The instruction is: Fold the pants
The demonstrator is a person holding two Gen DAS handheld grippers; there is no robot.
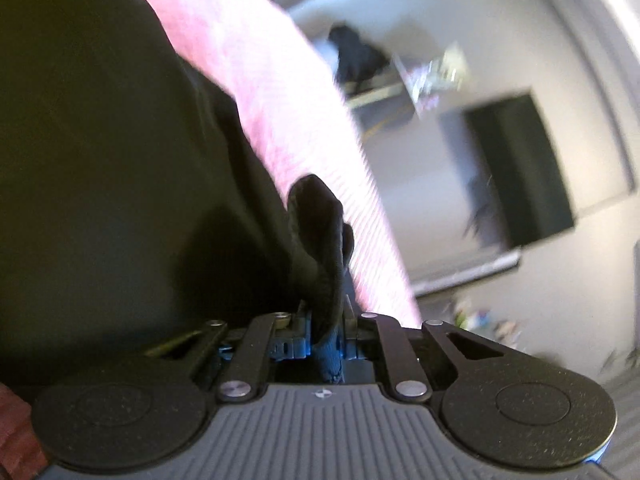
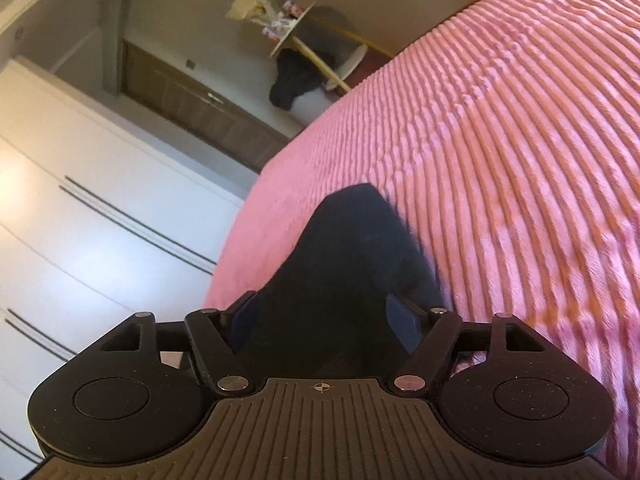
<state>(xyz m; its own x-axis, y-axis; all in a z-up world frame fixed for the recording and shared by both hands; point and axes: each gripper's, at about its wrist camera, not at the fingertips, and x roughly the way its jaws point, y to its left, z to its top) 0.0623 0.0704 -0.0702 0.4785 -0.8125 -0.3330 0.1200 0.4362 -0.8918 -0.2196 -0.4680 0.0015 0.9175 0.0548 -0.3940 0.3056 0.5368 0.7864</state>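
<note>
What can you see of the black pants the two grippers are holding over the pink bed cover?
The black fabric pants look soft, matte and dark, with no visible details. In the left wrist view a bunched fold is pinched in the closed left gripper, a broad panel hanging to the left. In the right wrist view, cloth fills the right gripper, whose jaws stand fairly wide, above the ribbed pink bed cover.
</note>
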